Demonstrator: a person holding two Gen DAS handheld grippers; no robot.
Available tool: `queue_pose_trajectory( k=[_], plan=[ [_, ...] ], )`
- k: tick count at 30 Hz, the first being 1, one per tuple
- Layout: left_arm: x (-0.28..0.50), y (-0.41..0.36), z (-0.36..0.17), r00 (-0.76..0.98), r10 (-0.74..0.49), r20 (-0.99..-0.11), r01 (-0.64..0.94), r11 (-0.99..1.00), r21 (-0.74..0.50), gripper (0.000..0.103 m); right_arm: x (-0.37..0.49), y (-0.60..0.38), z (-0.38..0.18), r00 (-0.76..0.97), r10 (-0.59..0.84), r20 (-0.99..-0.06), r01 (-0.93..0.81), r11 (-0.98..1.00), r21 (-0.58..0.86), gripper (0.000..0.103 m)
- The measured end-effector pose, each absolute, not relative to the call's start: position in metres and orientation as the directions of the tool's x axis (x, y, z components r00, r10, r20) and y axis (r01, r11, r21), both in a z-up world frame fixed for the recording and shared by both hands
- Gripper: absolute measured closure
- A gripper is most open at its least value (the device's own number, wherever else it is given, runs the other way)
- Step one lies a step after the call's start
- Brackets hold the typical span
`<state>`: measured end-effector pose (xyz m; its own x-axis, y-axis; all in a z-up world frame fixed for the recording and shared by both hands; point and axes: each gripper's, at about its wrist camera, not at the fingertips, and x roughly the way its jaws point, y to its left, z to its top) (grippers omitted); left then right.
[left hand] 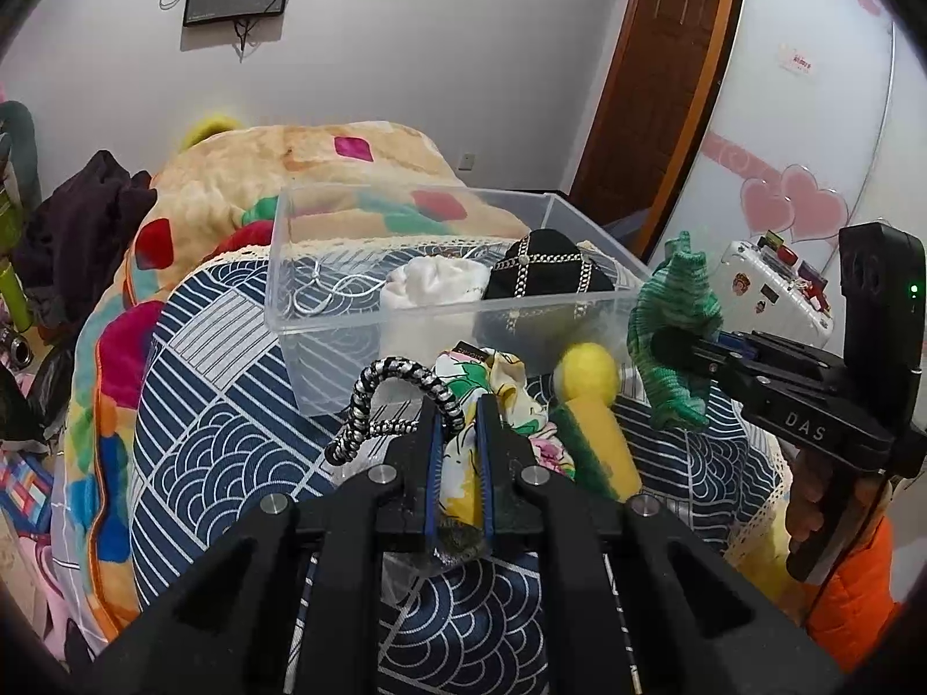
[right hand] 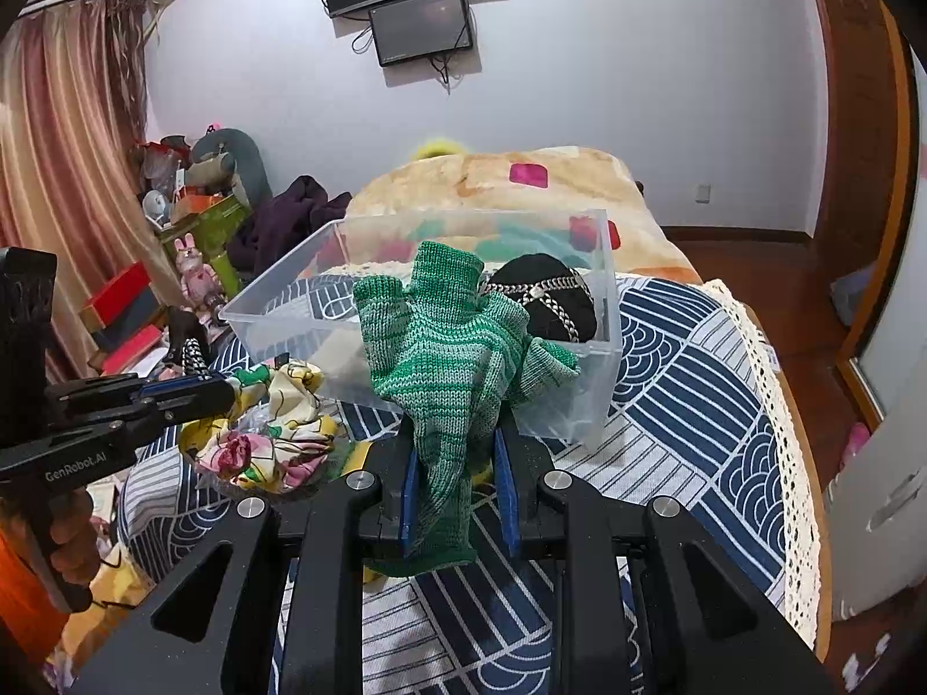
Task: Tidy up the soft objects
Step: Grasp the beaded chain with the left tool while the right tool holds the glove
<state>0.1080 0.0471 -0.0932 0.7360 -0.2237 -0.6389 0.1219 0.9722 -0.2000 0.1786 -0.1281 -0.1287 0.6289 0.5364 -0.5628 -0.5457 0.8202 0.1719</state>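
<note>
Far left: black-and-white braided cord (left hand: 394,399) loose on the patterned bedspread (left hand: 232,434). Left claw (left hand: 457,434) pinched on floral cloth (right hand: 272,434); risk of dragging the cord along, since it lies touching the near finger. Centre: clear plastic bin (left hand: 324,313) holding white cloth (left hand: 434,281) and black chain-trimmed pouch (left hand: 547,269). Yellow sponge (left hand: 591,405) just beside the bin. Right: right claw (right hand: 455,483) clamped on green knit glove (right hand: 457,347), raised near the bin's front wall; dangling fingers likely to snag the rim or nudge the light bin.
</note>
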Motion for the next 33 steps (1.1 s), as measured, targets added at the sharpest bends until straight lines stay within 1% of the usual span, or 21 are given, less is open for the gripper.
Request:
queue_pose_trajectory(
  k=[2, 8, 10, 11, 12, 18, 19, 20, 24, 26, 33],
  plan=[
    [0.109, 0.046, -0.092, 0.738, -0.215, -0.639, 0.119, 0.975, -0.189, 0.084, 0.179, -0.127, -0.126, 0.634, 0.536, -0.558, -0.548, 0.820, 0.165, 0.083],
    [0.108, 0.044, -0.089, 0.753, -0.212, -0.623, 0.126, 0.976, -0.180, 0.084, 0.178, -0.124, -0.124, 0.637, 0.539, -0.552, -0.558, 0.816, 0.153, 0.083],
    [0.109, 0.044, -0.088, 0.758, -0.210, -0.617, 0.131, 0.977, -0.171, 0.087, 0.179, -0.123, -0.124, 0.635, 0.537, -0.554, -0.558, 0.816, 0.152, 0.083],
    [0.110, 0.044, -0.087, 0.763, -0.206, -0.613, 0.129, 0.977, -0.168, 0.094, 0.179, -0.123, -0.124, 0.635, 0.537, -0.556, -0.558, 0.816, 0.151, 0.083],
    [0.111, 0.045, -0.087, 0.765, -0.200, -0.612, 0.125, 0.979, -0.163, 0.095, 0.179, -0.122, -0.124, 0.635, 0.537, -0.556, -0.558, 0.816, 0.151, 0.083],
    [0.115, 0.050, -0.087, 0.764, -0.171, -0.622, 0.103, 0.984, -0.145, 0.094, 0.179, -0.122, -0.122, 0.642, 0.534, -0.550, -0.556, 0.818, 0.146, 0.083],
    [0.115, 0.052, -0.088, 0.761, -0.166, -0.627, 0.098, 0.985, -0.141, 0.093, 0.179, -0.123, -0.122, 0.642, 0.534, -0.550, -0.555, 0.819, 0.147, 0.083],
    [0.116, 0.053, -0.091, 0.752, -0.168, -0.638, 0.099, 0.985, -0.143, 0.089, 0.179, -0.123, -0.122, 0.643, 0.534, -0.550, -0.553, 0.820, 0.149, 0.083],
    [0.119, 0.055, -0.103, 0.722, -0.190, -0.665, 0.108, 0.981, -0.163, 0.066, 0.180, -0.124, -0.122, 0.640, 0.534, -0.552, -0.550, 0.820, 0.157, 0.083],
    [0.121, 0.052, -0.108, 0.716, -0.193, -0.671, 0.115, 0.980, -0.159, 0.064, 0.180, -0.124, -0.122, 0.641, 0.533, -0.552, -0.548, 0.822, 0.156, 0.083],
    [0.147, 0.039, -0.114, 0.707, -0.198, -0.679, 0.133, 0.980, -0.147, 0.065, 0.182, -0.122, -0.114, 0.655, 0.528, -0.540, -0.547, 0.825, 0.143, 0.083]
  ],
)
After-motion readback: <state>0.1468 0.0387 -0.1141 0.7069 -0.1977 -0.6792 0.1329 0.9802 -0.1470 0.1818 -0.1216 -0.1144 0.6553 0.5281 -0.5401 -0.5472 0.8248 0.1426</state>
